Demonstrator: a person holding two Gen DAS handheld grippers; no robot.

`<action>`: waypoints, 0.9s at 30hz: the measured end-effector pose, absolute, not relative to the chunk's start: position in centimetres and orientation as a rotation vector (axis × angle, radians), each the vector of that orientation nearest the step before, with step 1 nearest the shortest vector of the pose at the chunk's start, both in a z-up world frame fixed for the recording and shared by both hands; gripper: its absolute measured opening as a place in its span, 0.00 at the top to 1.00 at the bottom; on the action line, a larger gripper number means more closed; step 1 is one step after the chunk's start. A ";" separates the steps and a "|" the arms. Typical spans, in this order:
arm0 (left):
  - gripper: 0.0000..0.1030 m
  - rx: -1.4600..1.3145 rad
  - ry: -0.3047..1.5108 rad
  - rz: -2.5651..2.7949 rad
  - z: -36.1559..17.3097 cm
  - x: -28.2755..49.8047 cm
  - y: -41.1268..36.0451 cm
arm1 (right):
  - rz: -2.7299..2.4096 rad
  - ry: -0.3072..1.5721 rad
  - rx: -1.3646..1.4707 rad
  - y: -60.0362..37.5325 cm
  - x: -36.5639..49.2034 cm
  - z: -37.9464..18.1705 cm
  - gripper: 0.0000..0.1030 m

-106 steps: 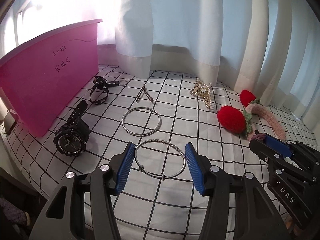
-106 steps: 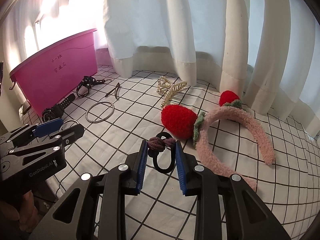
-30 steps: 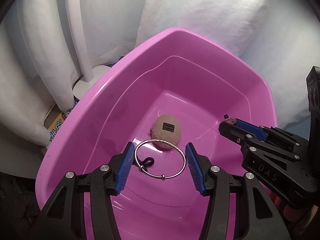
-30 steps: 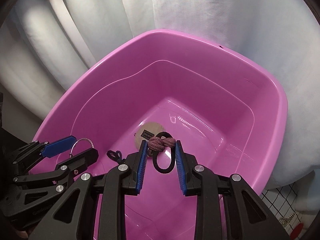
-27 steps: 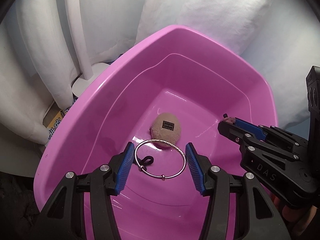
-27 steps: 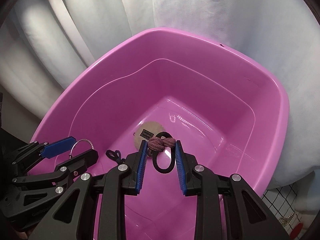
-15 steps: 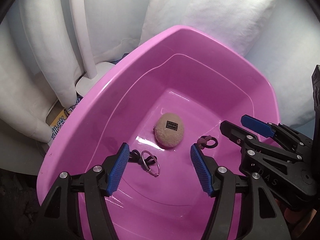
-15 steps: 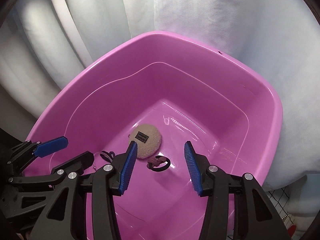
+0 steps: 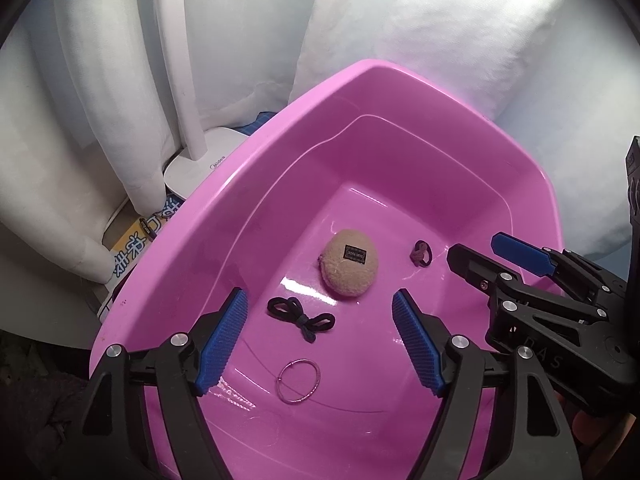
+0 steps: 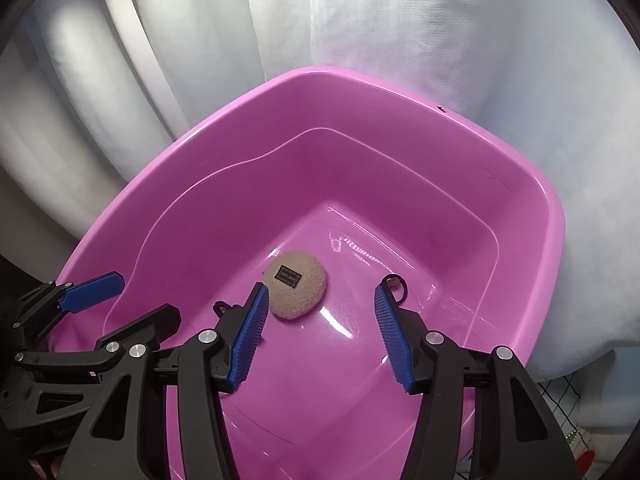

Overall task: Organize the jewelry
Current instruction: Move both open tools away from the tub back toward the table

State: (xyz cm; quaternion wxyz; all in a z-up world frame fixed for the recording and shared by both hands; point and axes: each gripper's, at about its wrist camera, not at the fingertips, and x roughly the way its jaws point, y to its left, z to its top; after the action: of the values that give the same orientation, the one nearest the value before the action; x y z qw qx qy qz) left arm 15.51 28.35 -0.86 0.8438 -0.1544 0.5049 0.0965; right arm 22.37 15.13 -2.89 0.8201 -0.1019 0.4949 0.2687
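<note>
Hovering over the pink tub [image 9: 400,92], the left gripper [image 9: 320,338] has its jaws spreading wide with nothing between the pads; the right gripper [image 10: 318,332] is likewise opening and empty. Nearest on the tub floor lies the thin silver bangle [image 9: 298,376], flat, light and stiff; being slick on smooth plastic, it would be best pinched across its wire rim. Just beyond it sits a black knotted hair tie [image 9: 300,314], soft and limp, graspable at the knot. Farther in rests a tan fuzzy round piece [image 9: 350,268] with a small dark label, probably squashy. Beside it, near the right wall, is the maroon-knotted hair tie [image 9: 420,253], partly hidden behind the right pad in the right wrist view. Tub walls slope steeply; open room lies straight above the rim. White curtain [image 10: 440,60] crowds the far edge.
</note>
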 end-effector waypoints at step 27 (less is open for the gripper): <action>0.29 -0.287 0.981 0.255 2.8 9.7 26.7 | 0.616 0.925 -0.165 11.2 15.7 1.0 0.44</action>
State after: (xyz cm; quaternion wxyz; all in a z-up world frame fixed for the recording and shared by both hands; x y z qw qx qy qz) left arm 9.69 26.67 2.75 0.8645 -0.1369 0.4681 0.1217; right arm 15.69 11.23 1.04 0.8463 -0.0784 0.4387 0.2919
